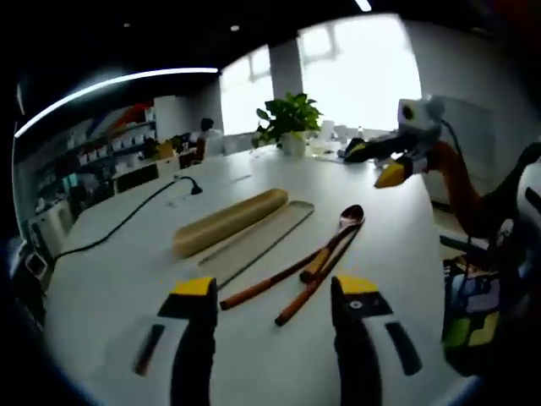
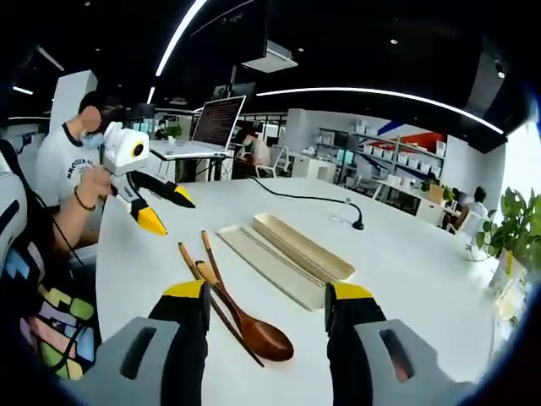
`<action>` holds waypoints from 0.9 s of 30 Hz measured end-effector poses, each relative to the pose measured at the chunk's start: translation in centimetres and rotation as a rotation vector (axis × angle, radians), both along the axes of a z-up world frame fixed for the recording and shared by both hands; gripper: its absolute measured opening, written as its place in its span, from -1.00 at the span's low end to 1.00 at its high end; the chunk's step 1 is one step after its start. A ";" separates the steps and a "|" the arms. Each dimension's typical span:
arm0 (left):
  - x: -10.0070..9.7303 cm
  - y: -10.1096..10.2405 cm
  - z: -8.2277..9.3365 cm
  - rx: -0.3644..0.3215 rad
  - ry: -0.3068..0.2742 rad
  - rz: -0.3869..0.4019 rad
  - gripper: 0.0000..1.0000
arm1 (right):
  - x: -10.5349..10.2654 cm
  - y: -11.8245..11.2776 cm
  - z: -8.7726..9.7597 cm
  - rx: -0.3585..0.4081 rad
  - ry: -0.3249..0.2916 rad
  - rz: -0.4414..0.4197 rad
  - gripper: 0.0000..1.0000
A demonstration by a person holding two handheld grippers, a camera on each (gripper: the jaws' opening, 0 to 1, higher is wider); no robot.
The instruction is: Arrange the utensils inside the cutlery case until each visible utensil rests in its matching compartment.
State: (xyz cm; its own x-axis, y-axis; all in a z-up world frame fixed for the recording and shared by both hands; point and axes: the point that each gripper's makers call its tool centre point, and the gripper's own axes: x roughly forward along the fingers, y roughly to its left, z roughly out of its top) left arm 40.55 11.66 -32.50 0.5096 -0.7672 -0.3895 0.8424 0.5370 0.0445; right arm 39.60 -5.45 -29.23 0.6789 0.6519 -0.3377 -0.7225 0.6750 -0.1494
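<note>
Both claws released, empty; spoon (image 2: 245, 326) & chopsticks (image 1: 279, 283) lie just ahead, prob. touching, beside case (image 1: 230, 222).

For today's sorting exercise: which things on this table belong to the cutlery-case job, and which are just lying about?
Belong to the job:
wooden spoon
chopsticks
case tray
case lid

Just lying about:
potted plant
black cable
laptop
</note>
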 end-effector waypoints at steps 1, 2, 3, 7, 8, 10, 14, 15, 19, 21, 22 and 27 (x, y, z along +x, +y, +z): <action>-0.1 -0.2 -0.2 0.002 0.005 -0.010 0.12 | -0.3 0.3 -0.4 0.014 0.017 0.022 -0.07; -0.1 -0.4 -0.4 0.007 0.005 -0.017 0.10 | -0.6 0.4 -0.8 0.019 0.030 0.040 -0.12; -0.1 -0.5 -0.6 0.015 0.002 -0.020 0.10 | -0.8 0.5 -1.1 0.024 0.045 0.054 -0.15; -0.7 -1.3 -1.6 0.053 -0.002 -0.021 0.08 | -1.2 0.8 -2.3 -0.014 0.064 0.092 -0.22; -0.9 -1.4 -1.9 0.060 0.004 -0.023 0.07 | -1.3 0.9 -2.5 -0.028 0.056 0.110 -0.24; -0.9 -1.2 -2.2 0.072 0.008 -0.024 0.07 | -1.9 1.2 -3.2 -0.059 0.060 0.156 -0.30; -0.9 -0.9 -2.9 0.093 0.030 -0.023 0.05 | -3.1 2.3 -4.6 -0.068 0.125 0.233 -0.39; -1.0 -0.9 -3.1 0.092 0.039 -0.025 0.04 | -3.3 2.7 -4.8 -0.073 0.129 0.246 -0.40; -1.3 -1.2 -3.4 0.089 0.057 -0.053 -0.06 | -3.1 3.2 -5.3 -0.090 0.173 0.245 -0.38; -1.6 -1.3 -3.5 0.084 0.071 -0.071 -0.07 | -3.2 3.5 -5.5 -0.110 0.167 0.262 -0.40; -1.6 -1.3 -3.5 0.084 0.071 -0.075 -0.07 | -3.2 3.7 -5.6 -0.121 0.173 0.275 -0.41; -1.2 -0.8 -3.6 0.084 0.074 -0.064 -0.10 | -3.9 4.6 -6.7 -0.194 0.199 0.352 -0.47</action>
